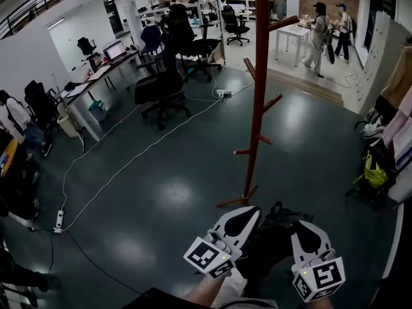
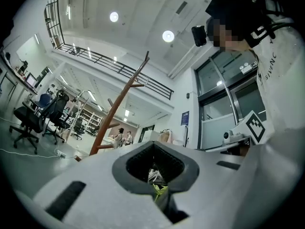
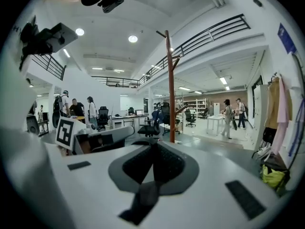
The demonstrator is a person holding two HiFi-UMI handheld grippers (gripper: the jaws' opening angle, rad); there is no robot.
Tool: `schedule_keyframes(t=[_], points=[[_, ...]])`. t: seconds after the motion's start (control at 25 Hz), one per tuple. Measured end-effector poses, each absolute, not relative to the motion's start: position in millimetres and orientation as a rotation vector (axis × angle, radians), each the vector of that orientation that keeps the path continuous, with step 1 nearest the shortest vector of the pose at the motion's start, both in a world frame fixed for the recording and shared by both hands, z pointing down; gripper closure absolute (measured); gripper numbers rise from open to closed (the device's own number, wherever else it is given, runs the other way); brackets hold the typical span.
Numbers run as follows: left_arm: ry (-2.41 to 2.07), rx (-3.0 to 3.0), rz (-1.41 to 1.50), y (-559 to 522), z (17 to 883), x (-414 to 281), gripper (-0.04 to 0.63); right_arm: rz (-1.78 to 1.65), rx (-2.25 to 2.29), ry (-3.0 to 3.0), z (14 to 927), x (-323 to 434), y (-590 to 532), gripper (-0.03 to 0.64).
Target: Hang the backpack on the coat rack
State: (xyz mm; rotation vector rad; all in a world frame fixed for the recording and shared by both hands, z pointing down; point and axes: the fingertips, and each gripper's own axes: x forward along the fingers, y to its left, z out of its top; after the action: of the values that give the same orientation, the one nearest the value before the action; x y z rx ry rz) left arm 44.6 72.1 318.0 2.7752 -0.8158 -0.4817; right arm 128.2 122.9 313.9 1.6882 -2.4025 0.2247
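The coat rack (image 1: 257, 95) is a tall red-brown pole with short pegs, standing on the dark floor just ahead of me. A black backpack (image 1: 275, 235) hangs low between my two grippers, near the rack's foot. My left gripper (image 1: 243, 223) is at the backpack's left and my right gripper (image 1: 308, 237) at its right. In the left gripper view the left gripper (image 2: 155, 168) is shut on a dark strap (image 2: 167, 205), with the coat rack (image 2: 121, 97) slanting beyond. In the right gripper view the right gripper (image 3: 153, 168) pinches a black strap (image 3: 143, 199), the coat rack (image 3: 170, 80) upright behind it.
Office chairs (image 1: 161, 89) and desks (image 1: 96, 76) stand at the back left. A white cable (image 1: 129, 163) and a power strip (image 1: 59, 219) lie on the floor. Clothes and a yellow-green bag (image 1: 374, 169) line the right wall. People (image 1: 318, 34) stand far off.
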Motion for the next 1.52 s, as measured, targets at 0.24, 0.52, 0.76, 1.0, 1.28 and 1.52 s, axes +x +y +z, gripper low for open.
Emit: schedule_keyframes(t=[0.24, 0.52, 0.76, 1.0, 1.28, 1.52], points=[[-0.795, 2.757, -0.478, 21.9, 319.9, 55.4, 0.586, 0.208, 1.698, -2.376, 308.1, 140.7, 69.7, 0.585], [-0.797, 2.739, -0.481, -33.1, 326.0, 54.4, 0.586, 0.189, 1.687, -2.364, 307.5, 144.4, 14.5, 0.585], [-0.800, 2.750, -0.461, -64.7, 326.9, 56.6, 0.586, 0.177, 1.709, -2.377, 303.8, 151.6, -23.1, 0.584], [-0.833, 2.726, -0.440, -82.8, 334.7, 58.7, 0.586, 0.162, 1.665, -2.391, 306.1, 156.1, -56.9, 0.584], [-0.915, 2.703, -0.415, -124.5, 347.1, 63.5, 0.586, 0.143, 1.562, -2.441, 304.3, 154.9, -100.6, 0.584], [-0.950, 2.689, -0.411, -155.2, 350.2, 65.8, 0.586, 0.140, 1.512, -2.460, 301.9, 152.3, -131.2, 0.584]])
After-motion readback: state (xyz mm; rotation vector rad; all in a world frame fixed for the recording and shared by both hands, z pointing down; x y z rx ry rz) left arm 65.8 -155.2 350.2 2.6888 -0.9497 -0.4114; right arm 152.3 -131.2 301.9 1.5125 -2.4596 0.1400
